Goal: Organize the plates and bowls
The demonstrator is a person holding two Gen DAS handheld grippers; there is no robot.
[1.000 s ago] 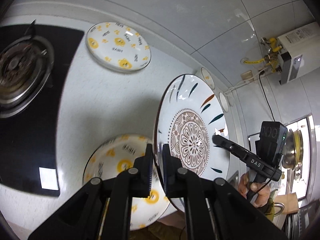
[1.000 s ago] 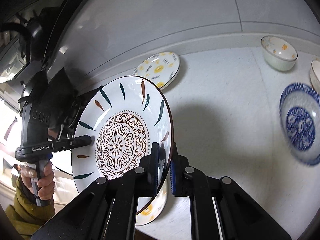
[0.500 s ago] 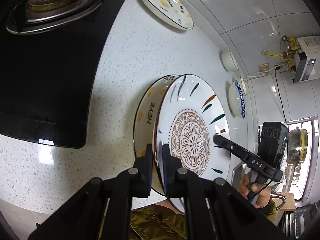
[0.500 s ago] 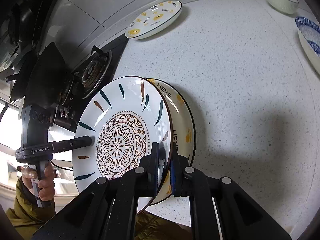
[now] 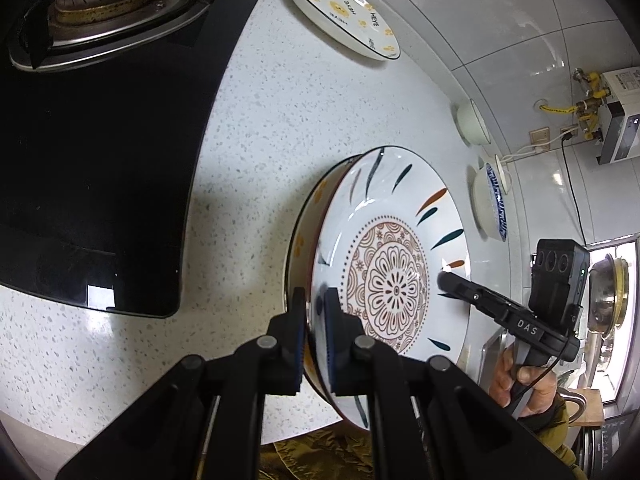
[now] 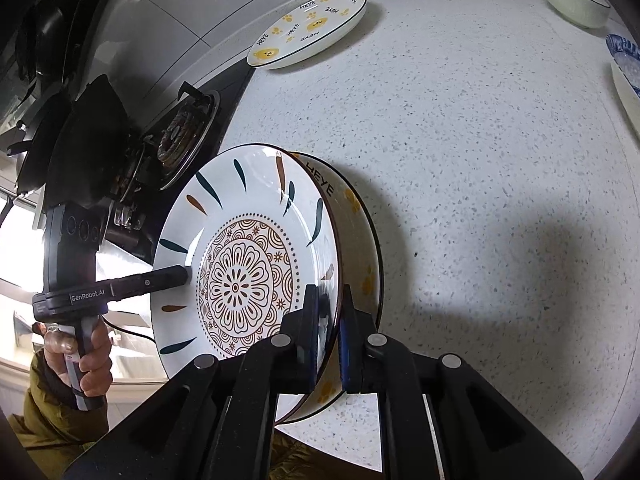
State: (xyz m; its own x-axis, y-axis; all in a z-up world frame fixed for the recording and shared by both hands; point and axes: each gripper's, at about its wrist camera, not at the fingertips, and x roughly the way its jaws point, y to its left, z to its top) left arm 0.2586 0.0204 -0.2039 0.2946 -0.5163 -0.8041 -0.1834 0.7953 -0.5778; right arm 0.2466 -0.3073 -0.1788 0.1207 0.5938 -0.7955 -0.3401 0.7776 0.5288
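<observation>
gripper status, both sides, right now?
Left gripper: closed on the rim of the flower-pattern plate.
Right gripper: closed on the opposite rim of the same plate, which sits over the HEYE plate.

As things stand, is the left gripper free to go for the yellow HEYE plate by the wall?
Probably not yet. The left gripper is shut on the floral plate's rim, shared with the right gripper. The counter toward the HEYE plate looks clear, though.
</observation>
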